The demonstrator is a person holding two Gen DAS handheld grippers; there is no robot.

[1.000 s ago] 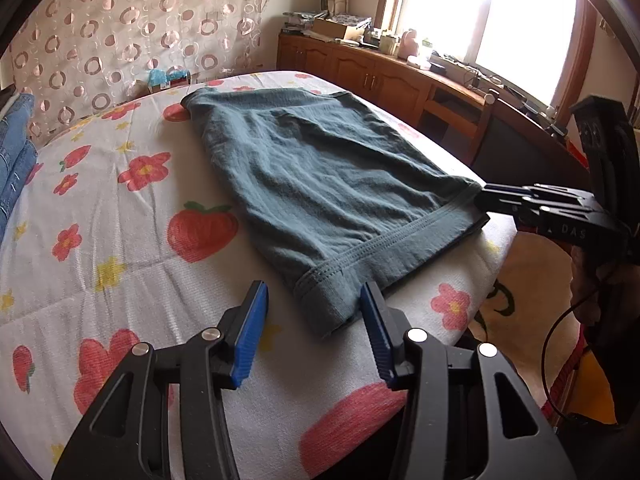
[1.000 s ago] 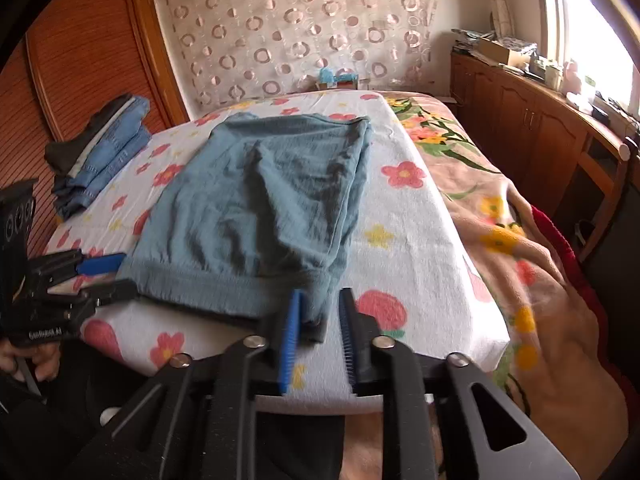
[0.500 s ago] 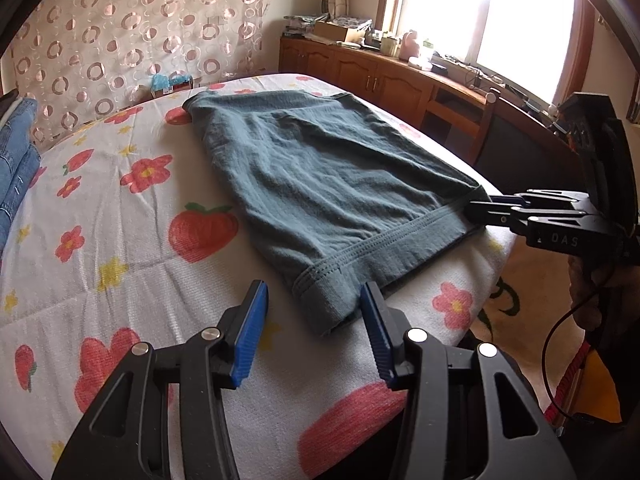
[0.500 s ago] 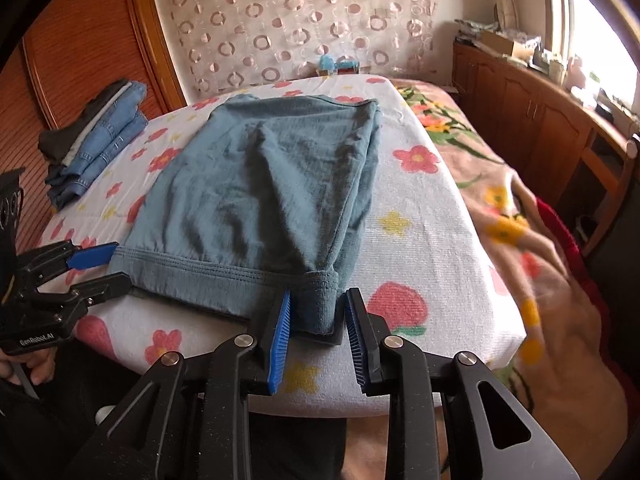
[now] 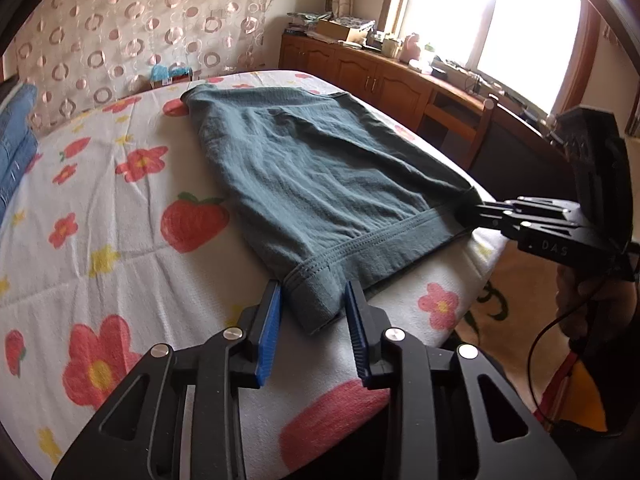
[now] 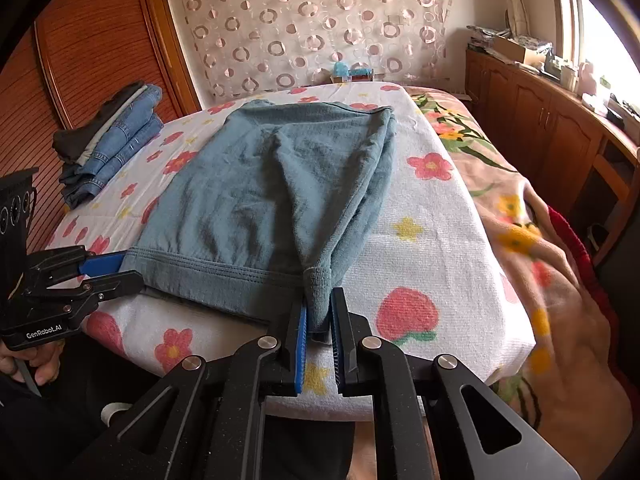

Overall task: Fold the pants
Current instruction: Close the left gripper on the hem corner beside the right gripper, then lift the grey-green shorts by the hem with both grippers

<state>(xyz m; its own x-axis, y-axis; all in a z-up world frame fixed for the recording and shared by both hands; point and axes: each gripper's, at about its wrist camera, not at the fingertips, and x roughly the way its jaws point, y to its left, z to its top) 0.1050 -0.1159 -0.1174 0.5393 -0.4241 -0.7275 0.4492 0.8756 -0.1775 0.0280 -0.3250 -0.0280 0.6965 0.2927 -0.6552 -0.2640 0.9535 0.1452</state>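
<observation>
We see one pair of teal pants [image 6: 272, 200] lying flat on the bed [image 6: 432, 248], waistband along the near edge, legs running toward the far edge. Right gripper [image 6: 319, 322] is closing, its blue pads already pinching the waistband's right corner at the near edge. Left gripper [image 5: 314, 320] is also closing; the waistband's left corner sits between its two pads [image 5: 269, 328], but they aren't pressing on the cloth yet. We count two grippers, each in a hand; the left hand [image 6: 30, 364] shows under its handle. One stack of folded jeans [image 6: 116, 140] sits at the bed's far left corner. One small blue item [image 6: 352, 70] is at the far edge.
</observation>
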